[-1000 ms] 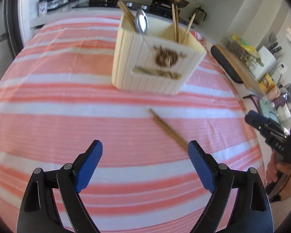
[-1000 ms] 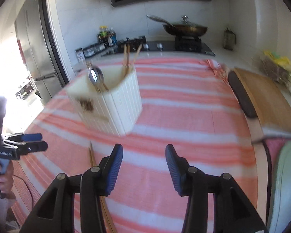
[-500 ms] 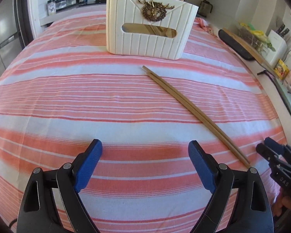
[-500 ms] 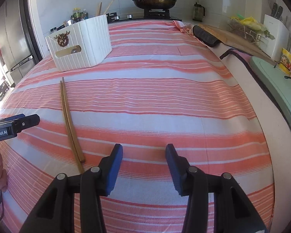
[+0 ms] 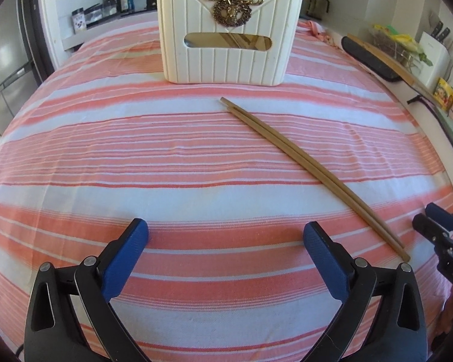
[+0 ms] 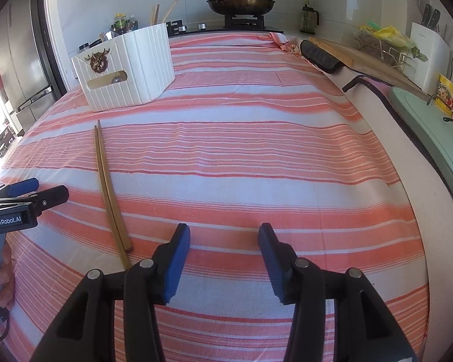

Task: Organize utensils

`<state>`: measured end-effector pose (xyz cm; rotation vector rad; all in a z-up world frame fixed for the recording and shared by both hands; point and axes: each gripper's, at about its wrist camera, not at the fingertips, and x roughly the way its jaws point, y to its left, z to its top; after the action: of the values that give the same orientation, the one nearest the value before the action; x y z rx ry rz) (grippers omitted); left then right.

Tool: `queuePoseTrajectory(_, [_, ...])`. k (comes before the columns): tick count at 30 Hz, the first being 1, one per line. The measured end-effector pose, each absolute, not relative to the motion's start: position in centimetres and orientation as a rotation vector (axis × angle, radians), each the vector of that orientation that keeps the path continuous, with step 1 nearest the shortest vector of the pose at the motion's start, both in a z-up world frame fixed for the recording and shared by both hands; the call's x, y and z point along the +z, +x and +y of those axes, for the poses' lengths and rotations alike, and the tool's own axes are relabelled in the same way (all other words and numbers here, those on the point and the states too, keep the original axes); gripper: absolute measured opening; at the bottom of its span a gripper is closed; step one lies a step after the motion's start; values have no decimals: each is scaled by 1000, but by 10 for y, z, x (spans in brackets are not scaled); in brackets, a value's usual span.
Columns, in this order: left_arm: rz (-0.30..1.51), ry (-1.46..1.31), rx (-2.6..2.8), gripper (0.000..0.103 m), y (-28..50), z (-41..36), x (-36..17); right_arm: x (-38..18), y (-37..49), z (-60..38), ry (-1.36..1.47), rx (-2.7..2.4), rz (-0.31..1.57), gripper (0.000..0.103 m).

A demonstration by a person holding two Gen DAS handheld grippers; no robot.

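Striped cloth [image 5: 196,150] in pink and white covers the whole table in a sunny kitchen. Nearest to us, the left gripper [image 5: 225,238] hangs over bare cloth with its blue pads far apart; its jaws have just been opening wider, and nothing is between them. The right gripper [image 6: 224,242] is also low over bare cloth, its pads partly apart and holding nothing. The chopsticks [image 5: 314,175] lie flat on the cloth between the two grippers, side by side and touching. Their near end is just beside the right gripper's left pad. Their long line runs away from us toward the white box [image 5: 229,39], so the far tips point at the box but stop short of it. The box stands further back on the cloth and already has more chopsticks and a spoon standing in it. Behind it are a stove with a pan [image 6: 241,1] and some bottles. It looks like the step now is getting ready to pick the chopsticks up. Next, one gripper should move sideways over the pair, come down with one pad on each side, and squeeze both sticks together. They are thin and lie flat, so one could slip out.
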<state>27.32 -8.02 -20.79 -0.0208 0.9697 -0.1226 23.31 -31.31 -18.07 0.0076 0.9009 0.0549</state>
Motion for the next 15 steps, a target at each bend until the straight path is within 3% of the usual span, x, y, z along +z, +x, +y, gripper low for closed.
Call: queuePoseTrajectory(15, [974, 0, -112, 102, 273, -83, -208, -181, 233, -312, 2, 53, 901, 50])
